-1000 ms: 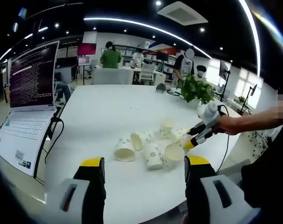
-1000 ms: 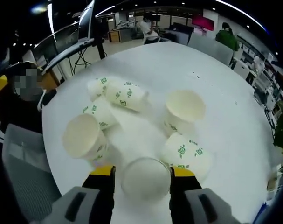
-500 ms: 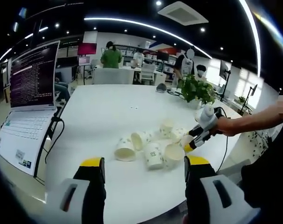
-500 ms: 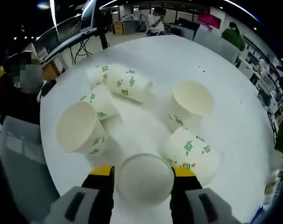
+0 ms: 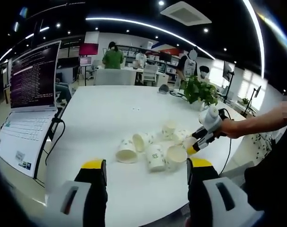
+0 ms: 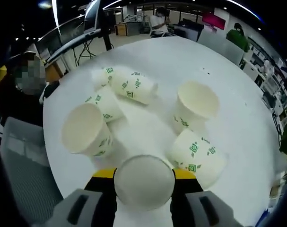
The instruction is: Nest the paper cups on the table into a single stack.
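Between the right tool's [image 6: 144, 176] jaws: one paper cup [image 6: 144, 182] pinched | ahead on desk [image 6: 238, 137]: five loose cups | left tool [image 5: 146, 171]: spread

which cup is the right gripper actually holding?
The paper cup between the right gripper's yellow-tipped fingers, mouth facing the camera. The others sit loose on the table.
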Available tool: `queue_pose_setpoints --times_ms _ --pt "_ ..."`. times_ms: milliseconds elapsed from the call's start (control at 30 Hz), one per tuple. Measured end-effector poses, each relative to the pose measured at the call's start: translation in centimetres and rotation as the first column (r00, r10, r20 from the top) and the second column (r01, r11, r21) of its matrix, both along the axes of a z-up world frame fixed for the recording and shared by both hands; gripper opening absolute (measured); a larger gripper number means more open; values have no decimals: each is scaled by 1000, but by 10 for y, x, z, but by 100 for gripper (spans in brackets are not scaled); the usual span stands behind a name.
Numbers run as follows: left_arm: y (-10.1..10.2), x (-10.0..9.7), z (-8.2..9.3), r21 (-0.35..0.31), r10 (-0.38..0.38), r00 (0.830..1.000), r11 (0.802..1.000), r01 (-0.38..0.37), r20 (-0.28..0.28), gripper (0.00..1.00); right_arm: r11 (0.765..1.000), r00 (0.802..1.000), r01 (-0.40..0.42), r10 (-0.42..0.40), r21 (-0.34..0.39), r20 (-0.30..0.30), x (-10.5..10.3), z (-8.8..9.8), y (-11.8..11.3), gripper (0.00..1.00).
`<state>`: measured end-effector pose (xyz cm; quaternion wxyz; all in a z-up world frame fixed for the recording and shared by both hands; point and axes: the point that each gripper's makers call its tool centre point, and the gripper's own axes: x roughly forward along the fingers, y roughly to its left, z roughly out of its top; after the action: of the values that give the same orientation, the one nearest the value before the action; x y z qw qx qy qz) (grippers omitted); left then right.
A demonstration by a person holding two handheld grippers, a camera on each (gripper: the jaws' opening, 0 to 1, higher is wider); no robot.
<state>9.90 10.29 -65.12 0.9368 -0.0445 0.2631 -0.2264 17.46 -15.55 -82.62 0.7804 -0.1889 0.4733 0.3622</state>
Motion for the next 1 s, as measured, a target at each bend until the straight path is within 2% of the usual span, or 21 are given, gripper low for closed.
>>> queue_pose_setpoints --times_ms 733,833,1000 --pt "-22 4 -6 -12 -62 998 998 62 -8 67 991 994 92 -96 94 48 1 34 -11 43" --pt "-29 5 -8 -14 -84 996 996 83 -12 67 990 993 97 -103 105 54 2 35 -11 43" --pt "-42 6 -14 -24 -118 993 993 118 -19 67 984 989 118 -128 136 67 -1 51 -12 43"
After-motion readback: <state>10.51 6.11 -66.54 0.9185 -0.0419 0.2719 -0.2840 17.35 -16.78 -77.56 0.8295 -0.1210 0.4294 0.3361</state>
